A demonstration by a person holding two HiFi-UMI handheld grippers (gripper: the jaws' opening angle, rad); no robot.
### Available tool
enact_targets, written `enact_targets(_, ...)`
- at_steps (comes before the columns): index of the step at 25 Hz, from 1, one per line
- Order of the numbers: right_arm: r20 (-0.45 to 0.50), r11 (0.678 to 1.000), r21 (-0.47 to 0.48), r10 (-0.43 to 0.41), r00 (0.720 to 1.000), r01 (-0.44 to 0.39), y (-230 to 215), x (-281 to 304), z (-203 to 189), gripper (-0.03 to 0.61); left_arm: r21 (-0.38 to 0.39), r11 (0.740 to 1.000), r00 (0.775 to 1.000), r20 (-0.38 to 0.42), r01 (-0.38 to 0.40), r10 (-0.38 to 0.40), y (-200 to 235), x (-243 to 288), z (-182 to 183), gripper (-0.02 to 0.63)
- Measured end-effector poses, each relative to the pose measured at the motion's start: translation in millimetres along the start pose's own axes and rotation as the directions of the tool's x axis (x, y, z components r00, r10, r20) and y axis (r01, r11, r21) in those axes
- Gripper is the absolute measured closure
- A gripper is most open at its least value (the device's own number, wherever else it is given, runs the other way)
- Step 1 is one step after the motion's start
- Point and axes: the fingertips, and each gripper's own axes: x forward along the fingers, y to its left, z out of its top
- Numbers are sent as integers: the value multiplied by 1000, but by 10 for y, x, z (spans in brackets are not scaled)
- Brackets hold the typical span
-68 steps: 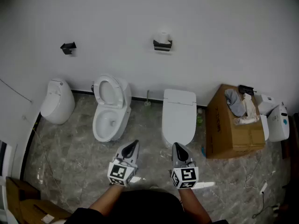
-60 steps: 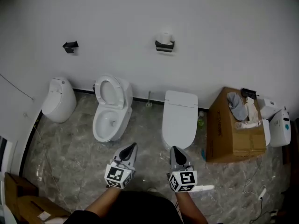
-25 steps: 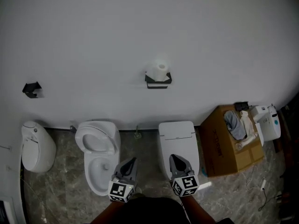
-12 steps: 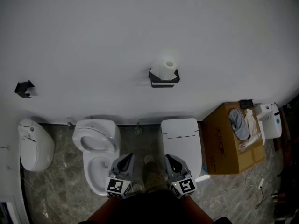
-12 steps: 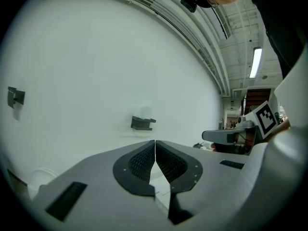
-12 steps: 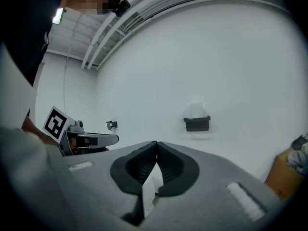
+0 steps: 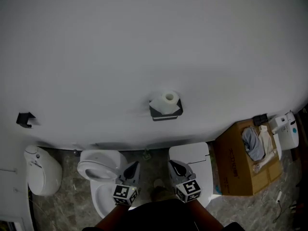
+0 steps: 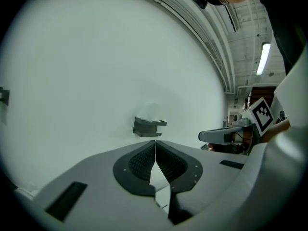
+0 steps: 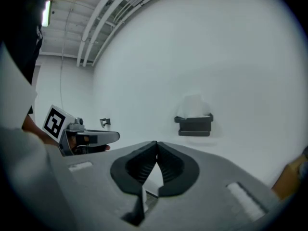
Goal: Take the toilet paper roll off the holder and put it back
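Note:
A white toilet paper roll [image 7: 165, 101] stands on a black wall holder [image 7: 165, 112] in the middle of the white wall. The same roll [image 9: 194, 105] and holder [image 9: 195, 124] show in the right gripper view, and the holder [image 8: 147, 126] in the left gripper view, where the roll is a faint blur. My left gripper [image 7: 133, 168] and right gripper [image 7: 173, 166] are low in the head view, well below the holder, side by side. Both are shut with nothing between their jaws.
An open toilet [image 7: 103, 174] and a closed-lid toilet [image 7: 195, 166] stand below the holder, a urinal-like fixture [image 7: 42, 170] at the left. A cardboard box [image 7: 245, 160] with cloths sits at the right. A second black holder [image 7: 24, 119] is on the wall at the left.
The view has tilted up and closed in on the wall; the roll and holder now sit lower in the head view. Both grippers stay low and shut.

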Motion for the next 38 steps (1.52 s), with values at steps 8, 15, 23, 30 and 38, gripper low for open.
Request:
enact_targets(8, 46, 999, -28, 30, 998, -28, -549, 560, 362, 578, 2, 1000, 999, 43, 9, -9, 97, 663, 203, 598)
enact_targets(15, 90, 996, -9, -93, 992, 94, -1187, 884, 702, 577, -6, 1000, 999, 37, 8, -8, 155, 1037, 281, 598)
enact_targets(23, 169, 996, -31, -79, 982, 86, -1594, 1236, 1076, 462, -10, 1000, 1000, 17, 25, -25, 151, 1340, 288, 598)
enact_targets(30, 173, 996, -63, -57, 983, 69, -1684, 1650, 1278, 243, 12, 1000, 999, 32, 10, -10, 208, 1473, 360, 598)
enact_targets(38, 148, 994, -93, -43, 988, 57, -1666, 1964, 1346, 193, -6, 1000, 1000, 11, -24, 25, 285, 1511, 283, 598)
